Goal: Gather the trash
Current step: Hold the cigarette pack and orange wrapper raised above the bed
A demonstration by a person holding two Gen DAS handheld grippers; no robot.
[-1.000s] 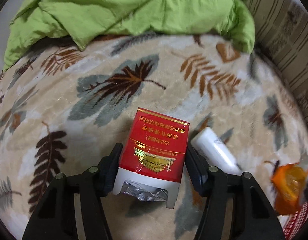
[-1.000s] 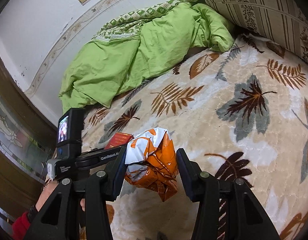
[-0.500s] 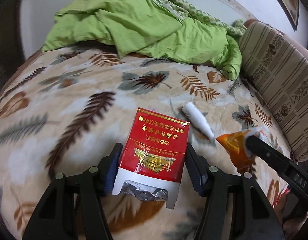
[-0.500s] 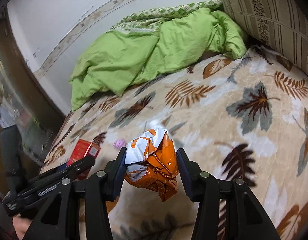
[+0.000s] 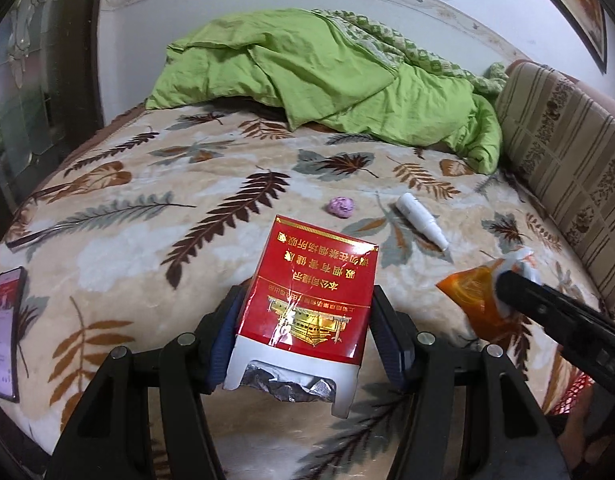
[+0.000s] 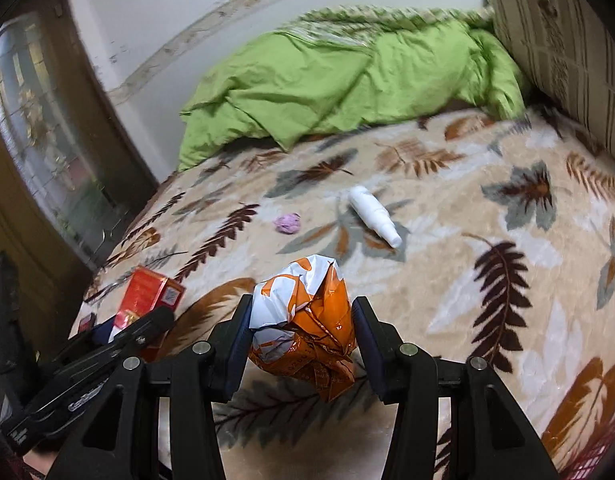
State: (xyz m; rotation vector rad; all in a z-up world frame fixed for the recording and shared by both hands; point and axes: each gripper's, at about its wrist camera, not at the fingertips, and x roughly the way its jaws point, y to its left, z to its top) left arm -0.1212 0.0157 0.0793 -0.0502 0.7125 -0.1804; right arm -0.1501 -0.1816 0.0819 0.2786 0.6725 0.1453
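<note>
My left gripper (image 5: 305, 332) is shut on a red cigarette pack (image 5: 311, 292) with torn foil at its near end, held above the leaf-patterned blanket (image 5: 147, 248). My right gripper (image 6: 303, 332) is shut on a crumpled orange and white snack wrapper (image 6: 307, 320). That wrapper (image 5: 477, 300) also shows at the right of the left wrist view, and the red pack (image 6: 147, 292) at the lower left of the right wrist view. On the blanket farther back lie a white spray bottle (image 5: 421, 220) (image 6: 373, 214) and a small purple paper ball (image 5: 341, 206) (image 6: 287, 223).
A rumpled green quilt (image 5: 327, 76) is heaped at the far side of the bed. A striped cushion (image 5: 567, 152) lines the right side. A phone (image 5: 5, 328) lies at the blanket's left edge. A dark wooden frame with glass (image 6: 39, 140) stands on the left.
Both grippers have pulled back from the bed with their loads, so more blanket shows. The purple ball and the phone have come into view. Both grips are unchanged.
</note>
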